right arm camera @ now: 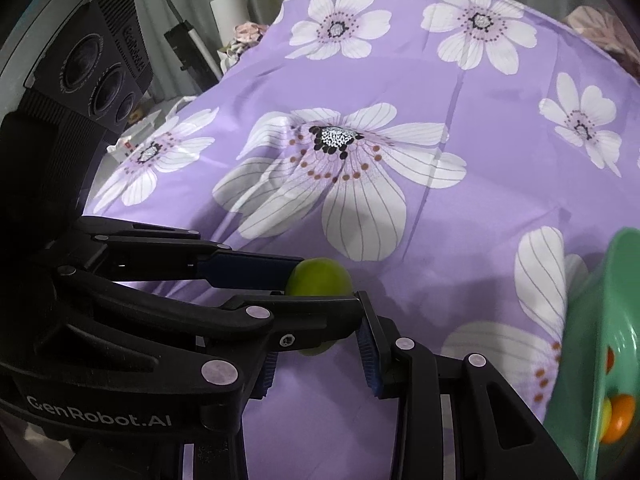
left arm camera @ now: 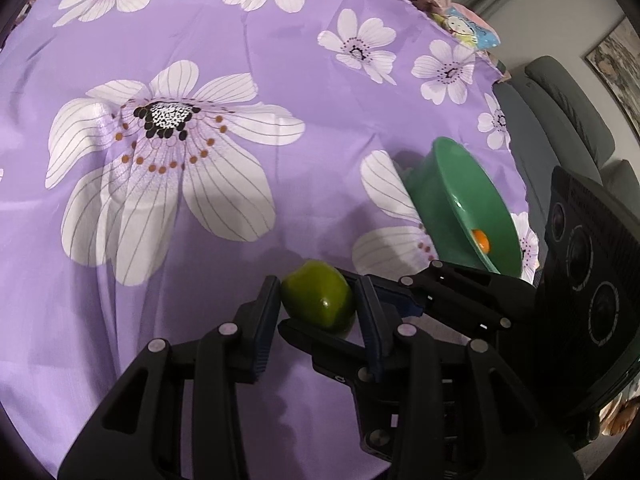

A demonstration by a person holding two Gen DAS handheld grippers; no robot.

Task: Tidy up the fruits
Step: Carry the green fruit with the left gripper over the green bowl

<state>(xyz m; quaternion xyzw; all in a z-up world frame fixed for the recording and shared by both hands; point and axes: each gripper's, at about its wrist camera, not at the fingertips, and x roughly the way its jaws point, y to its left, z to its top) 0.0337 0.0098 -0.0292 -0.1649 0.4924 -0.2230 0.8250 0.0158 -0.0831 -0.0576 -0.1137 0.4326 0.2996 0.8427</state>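
Both grippers, left gripper [left arm camera: 318, 304] and right gripper [right arm camera: 316, 344], angle downward and pinch one green fruit [left arm camera: 318, 300] together above the purple floral cloth [left arm camera: 200, 240], near the green bowl [left arm camera: 472, 184].

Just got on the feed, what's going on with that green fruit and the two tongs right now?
Both tongs have met at one green fruit over the purple flowered cloth. The left tongs grip it by its sides. The right tongs come in crosswise and close around the same fruit, though whether their pads press on it is not clear. It looks like a handover or a two-handed carry. The green bowl sits off to the right on the cloth, with at least one orange fruit already inside.
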